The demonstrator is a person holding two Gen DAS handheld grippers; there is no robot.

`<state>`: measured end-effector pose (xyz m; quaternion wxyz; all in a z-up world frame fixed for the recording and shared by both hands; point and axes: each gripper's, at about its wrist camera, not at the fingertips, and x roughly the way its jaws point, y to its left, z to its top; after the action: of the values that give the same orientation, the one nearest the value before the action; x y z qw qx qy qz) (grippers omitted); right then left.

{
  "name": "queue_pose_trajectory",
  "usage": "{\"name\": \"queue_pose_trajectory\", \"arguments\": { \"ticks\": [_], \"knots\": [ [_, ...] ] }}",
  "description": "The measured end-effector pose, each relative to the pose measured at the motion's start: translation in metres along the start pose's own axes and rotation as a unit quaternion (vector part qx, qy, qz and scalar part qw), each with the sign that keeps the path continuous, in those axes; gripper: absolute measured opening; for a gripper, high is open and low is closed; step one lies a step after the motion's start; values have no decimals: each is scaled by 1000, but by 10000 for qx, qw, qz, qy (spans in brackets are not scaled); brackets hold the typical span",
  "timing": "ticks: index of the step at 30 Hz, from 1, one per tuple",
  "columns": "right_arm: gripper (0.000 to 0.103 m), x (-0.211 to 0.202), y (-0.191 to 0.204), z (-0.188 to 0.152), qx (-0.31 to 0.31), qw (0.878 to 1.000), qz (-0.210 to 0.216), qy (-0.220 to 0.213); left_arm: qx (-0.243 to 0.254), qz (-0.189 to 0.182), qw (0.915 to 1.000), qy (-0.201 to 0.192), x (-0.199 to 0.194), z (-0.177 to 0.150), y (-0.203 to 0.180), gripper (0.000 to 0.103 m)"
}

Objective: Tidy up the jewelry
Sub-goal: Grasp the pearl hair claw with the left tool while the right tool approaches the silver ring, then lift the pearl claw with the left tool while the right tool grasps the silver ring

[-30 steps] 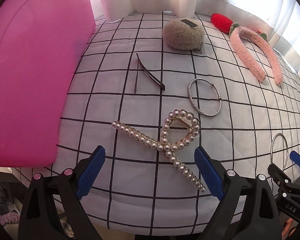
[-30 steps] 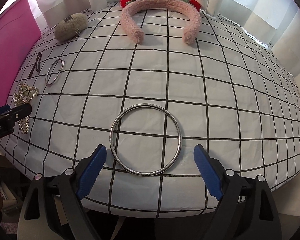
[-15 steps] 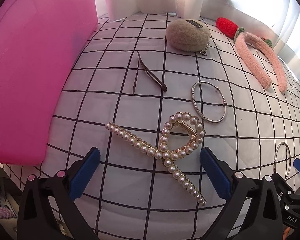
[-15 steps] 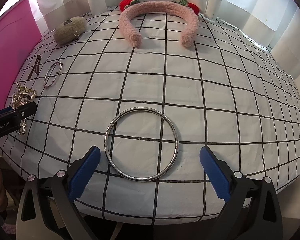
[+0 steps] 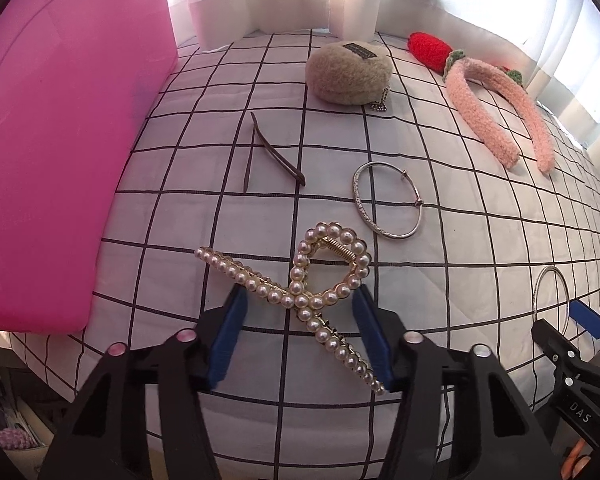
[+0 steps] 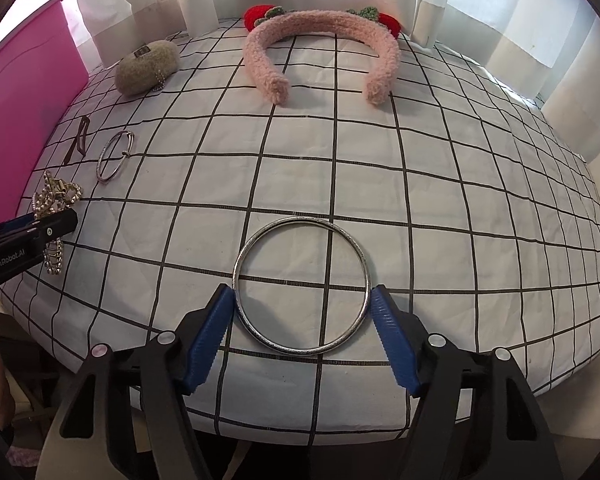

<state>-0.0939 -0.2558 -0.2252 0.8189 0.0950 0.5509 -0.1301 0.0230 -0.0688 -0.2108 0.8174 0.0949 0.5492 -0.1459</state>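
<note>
- Left hand-held gripper (image 5: 300, 332): its jaws have narrowed a good deal from the wide spread of a second ago and now flank the pearl clip (image 5: 300, 292) at its crossing. The blue pads look just beside the pearls, perhaps touching, so it is closing rather than clenched. In my judgement the grasp is about to be made.
- The clip lies at the near left of the checked bed cover (image 6: 440, 184), beside the pink bin (image 5: 60, 152). It is gold, lined with pearls, one long arm crossing a loop with a spring.
- A dark hairpin (image 5: 276, 156), a thin bracelet (image 5: 386, 204), a fuzzy pouch (image 5: 348, 74) and a pink headband (image 6: 320, 46) lie farther off, unmoved.
- Right hand-held gripper (image 6: 304, 332): it has likewise narrowed and come forward. Its pads sit just outside the bangle (image 6: 302, 286) on either side (contact is hard to judge), still parted, nothing held.
- The bangle is a plain silver ring lying flat, near the front edge at the middle.
</note>
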Motion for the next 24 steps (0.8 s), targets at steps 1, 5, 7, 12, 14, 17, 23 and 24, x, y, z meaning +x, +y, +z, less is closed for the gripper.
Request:
{"name": "queue_pose_trajectory", "arguments": {
  "ticks": [1,5,7,12,14,17,23,24],
  "knots": [
    [68,0,0,0,12,10000,8,-10,-13,-19,10000,7,0,0,0,47],
    [68,-1,-2,0,93,9999,65,-34,-68,-37,10000,-22,-3,0,2,18],
    [68,-1,-3,0,96,9999,84,-34,-147,-105,9998,11,-3,0,6,9],
    [68,-1,-2,1,86,9999,98,-40,-190,-197,9996,-6,-2,0,9,8],
    [68,-1,-2,1,106,9999,122,-45,-234,-278,9993,-24,-3,0,12,8],
    [68,-2,-1,1,100,9998,168,-50,-314,-373,9988,-56,-5,0,15,8],
    [68,-6,-1,2,109,9997,206,-121,-317,-399,9986,-133,-14,0,18,8],
    [68,-6,-1,3,117,9996,206,-135,-312,-395,9986,-161,-16,0,18,8]
  ]
}}
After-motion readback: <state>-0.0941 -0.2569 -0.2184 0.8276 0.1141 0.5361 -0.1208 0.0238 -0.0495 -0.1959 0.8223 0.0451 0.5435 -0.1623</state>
